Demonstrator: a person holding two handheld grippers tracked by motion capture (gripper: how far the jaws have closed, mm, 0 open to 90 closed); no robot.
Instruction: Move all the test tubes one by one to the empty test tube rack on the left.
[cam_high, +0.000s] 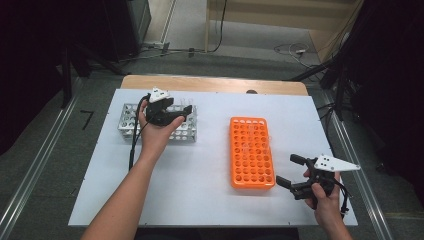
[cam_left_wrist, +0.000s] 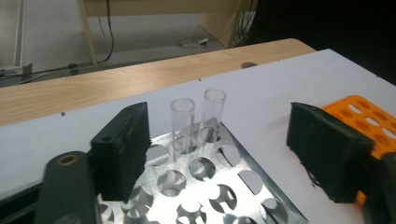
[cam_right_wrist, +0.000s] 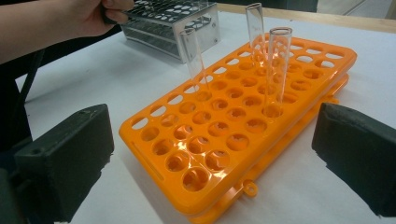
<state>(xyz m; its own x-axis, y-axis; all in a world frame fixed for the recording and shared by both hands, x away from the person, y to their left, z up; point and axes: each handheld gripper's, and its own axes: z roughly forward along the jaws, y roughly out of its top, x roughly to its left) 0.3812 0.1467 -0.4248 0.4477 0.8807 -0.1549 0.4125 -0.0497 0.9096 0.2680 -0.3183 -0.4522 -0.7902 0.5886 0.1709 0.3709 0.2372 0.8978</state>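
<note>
A silver metal tube rack (cam_high: 129, 123) stands at the table's back left. My left gripper (cam_high: 184, 115) hovers over its right end, open. In the left gripper view its jaws (cam_left_wrist: 222, 128) stand wide apart, and two empty glass tubes (cam_left_wrist: 182, 123) (cam_left_wrist: 213, 114) stand upright in the rack (cam_left_wrist: 201, 186) just beyond them, untouched. An orange tube rack (cam_high: 251, 152) lies at the table's centre right. Three clear tubes (cam_right_wrist: 192, 60) (cam_right_wrist: 254, 32) (cam_right_wrist: 278, 70) stand in it (cam_right_wrist: 224, 154). My right gripper (cam_high: 288, 170) rests open near the orange rack's near right corner, nothing between its jaws (cam_right_wrist: 215, 149).
The white table top (cam_high: 200, 170) has a wooden strip (cam_high: 215, 84) along its far edge. Cables (cam_high: 292, 50) lie on the floor beyond. Dark stands (cam_high: 345, 75) rise at the right, and metal rails (cam_high: 35, 170) run along both sides.
</note>
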